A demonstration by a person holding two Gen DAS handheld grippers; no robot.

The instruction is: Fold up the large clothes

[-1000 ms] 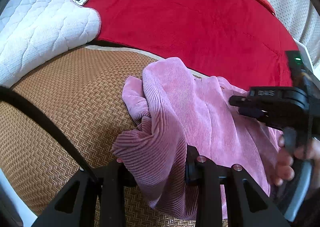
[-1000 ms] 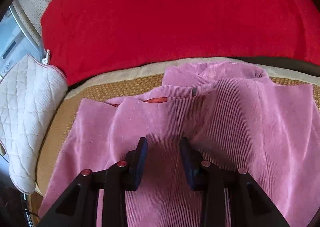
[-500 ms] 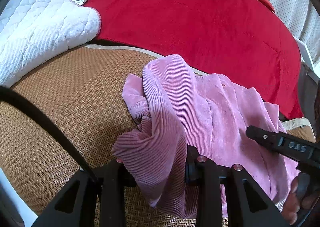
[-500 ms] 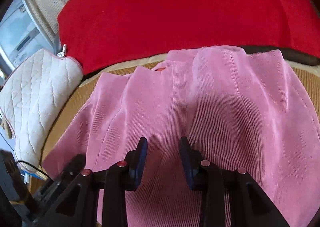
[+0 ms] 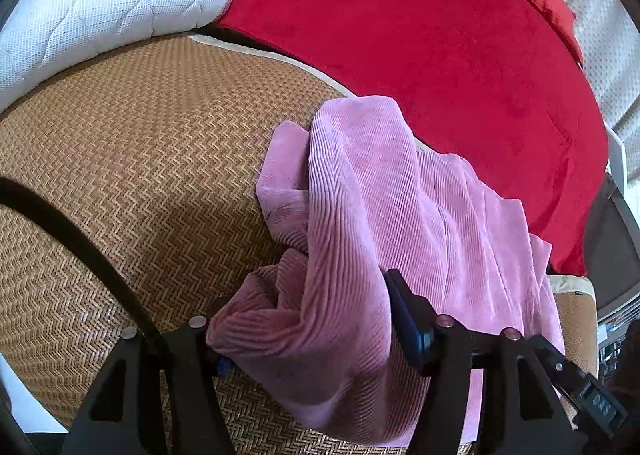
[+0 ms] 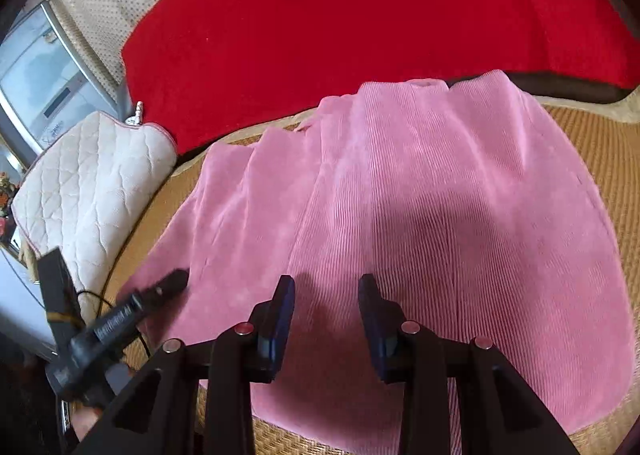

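Left gripper (image 5: 308, 331) was clamped on a bunched edge of the pink ribbed corduroy garment (image 6: 420, 207), spread on the woven straw mat (image 5: 120, 159) near its far edge, probably to carry the fold over; right gripper (image 6: 326, 307) hovered over it, fingers apart, empty.

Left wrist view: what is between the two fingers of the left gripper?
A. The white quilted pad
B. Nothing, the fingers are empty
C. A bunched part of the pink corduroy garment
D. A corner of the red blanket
C: a bunched fold of the pink corduroy garment fills the gap of the left gripper, above the woven mat.
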